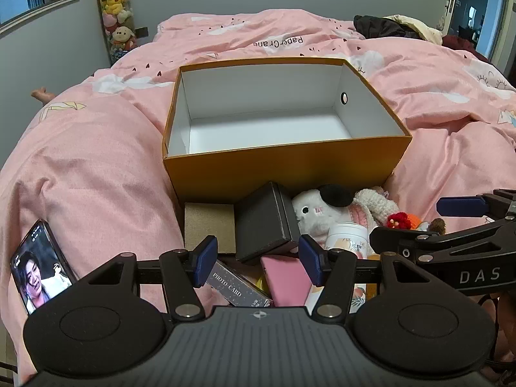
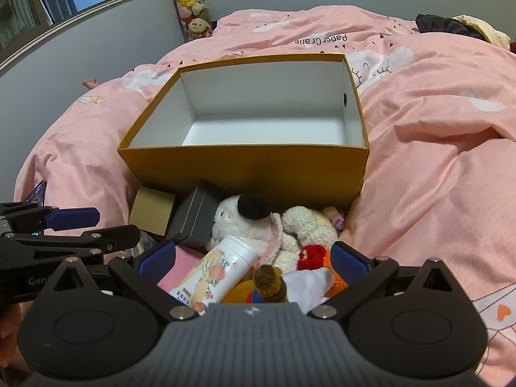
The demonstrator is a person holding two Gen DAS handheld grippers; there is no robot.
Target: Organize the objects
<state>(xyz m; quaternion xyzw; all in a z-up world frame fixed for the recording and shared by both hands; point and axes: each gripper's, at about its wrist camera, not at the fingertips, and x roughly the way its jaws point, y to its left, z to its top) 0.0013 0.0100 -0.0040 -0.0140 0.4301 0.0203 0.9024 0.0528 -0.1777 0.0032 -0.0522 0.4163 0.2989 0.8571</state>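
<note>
Left gripper (image 1: 258, 262): we are holding it with the jaws standing apart, nothing between the pads; it is hanging over the near end of the pile, in front of the orange box.
Right gripper (image 2: 253, 256): we are keeping its jaws wide apart as well; the pads are not pressing on anything, and it is hovering in front of the orange box, to the right of the left gripper.
White bottle (image 2: 219, 274): it is lying tilted below the right gripper, between its two pads but not touching them, in front of the orange box.
Black box (image 1: 266, 222): it is leaning tilted just in front of the orange box, beyond the left gripper.
Brown box (image 1: 209, 225): it is sitting to the left of the black box, near the front wall of the orange box.
White plush (image 2: 240, 222): it is lying against the front wall of the orange box, right of the black box.
Pink case (image 1: 285, 279): it is lying under the left gripper, nearer to us than the black box.
Orange box (image 1: 283, 171): it is standing open on the pink blanket (image 1: 96, 148), and we are seeing only its white inside.
Phone (image 1: 40, 271): it is lying on the blanket, far left of the orange box, with the screen lit.
</note>
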